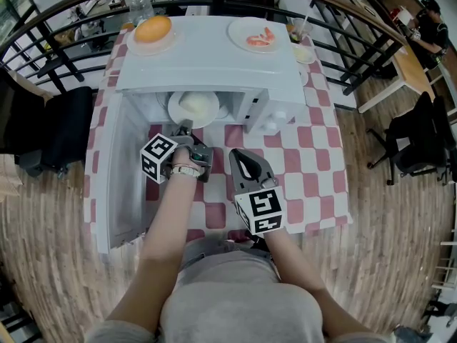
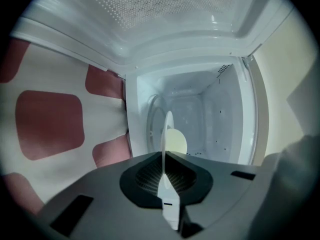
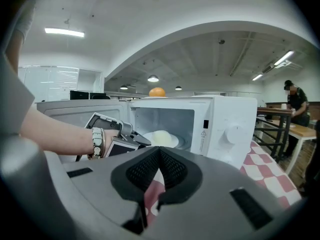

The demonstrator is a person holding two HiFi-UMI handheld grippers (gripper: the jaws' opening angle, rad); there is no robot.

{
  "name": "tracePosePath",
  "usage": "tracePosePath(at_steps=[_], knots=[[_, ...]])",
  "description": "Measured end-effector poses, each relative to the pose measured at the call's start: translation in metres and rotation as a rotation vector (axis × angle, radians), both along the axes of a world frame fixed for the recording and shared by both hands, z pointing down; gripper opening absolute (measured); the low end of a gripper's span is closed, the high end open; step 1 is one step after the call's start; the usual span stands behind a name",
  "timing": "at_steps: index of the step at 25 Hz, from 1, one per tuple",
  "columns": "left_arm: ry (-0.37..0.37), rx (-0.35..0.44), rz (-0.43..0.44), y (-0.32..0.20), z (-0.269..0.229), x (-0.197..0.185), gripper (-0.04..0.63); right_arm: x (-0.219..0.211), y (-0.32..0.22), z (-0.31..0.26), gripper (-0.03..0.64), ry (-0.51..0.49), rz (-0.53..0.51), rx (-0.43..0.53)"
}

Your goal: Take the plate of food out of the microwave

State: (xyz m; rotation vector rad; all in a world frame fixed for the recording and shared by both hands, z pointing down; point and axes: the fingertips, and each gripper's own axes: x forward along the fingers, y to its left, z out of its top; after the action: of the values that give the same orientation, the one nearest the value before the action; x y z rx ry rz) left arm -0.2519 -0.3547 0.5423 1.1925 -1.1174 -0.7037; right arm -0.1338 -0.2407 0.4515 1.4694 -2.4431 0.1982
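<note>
The white microwave (image 1: 207, 56) stands on the checked table with its door (image 1: 118, 184) swung open to the left. Inside lies a white plate (image 1: 193, 106) with a pale dome of food. My left gripper (image 1: 184, 131) reaches to the cavity's mouth and is shut on the plate's near rim. In the left gripper view the plate (image 2: 165, 149) runs edge-on between the closed pads, with the food (image 2: 176, 141) behind. My right gripper (image 1: 246, 164) hovers over the tablecloth in front of the microwave, shut and holding nothing. From the right gripper view I see the plate (image 3: 162, 139) and the left gripper (image 3: 135, 140).
On top of the microwave sit a plate with an orange bun (image 1: 152, 31) and a plate of shrimp (image 1: 257, 36). A cup with a straw (image 1: 298, 28) stands at the back right. A black chair (image 1: 61, 127) is at the left, and a curved railing (image 1: 343, 20) runs behind.
</note>
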Motion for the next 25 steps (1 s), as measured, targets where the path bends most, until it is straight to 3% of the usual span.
tracePosePath(at_steps=[16,25], knots=[[-0.028,0.067,-0.008,0.052,-0.008,-0.001,0.012,0.003,0.026,-0.004,0.021,-0.030,-0.031,0.012],[0.006,0.098,-0.019,0.072,-0.016,0.007,0.012,0.004,0.034,-0.005,0.023,-0.041,-0.077,0.015]])
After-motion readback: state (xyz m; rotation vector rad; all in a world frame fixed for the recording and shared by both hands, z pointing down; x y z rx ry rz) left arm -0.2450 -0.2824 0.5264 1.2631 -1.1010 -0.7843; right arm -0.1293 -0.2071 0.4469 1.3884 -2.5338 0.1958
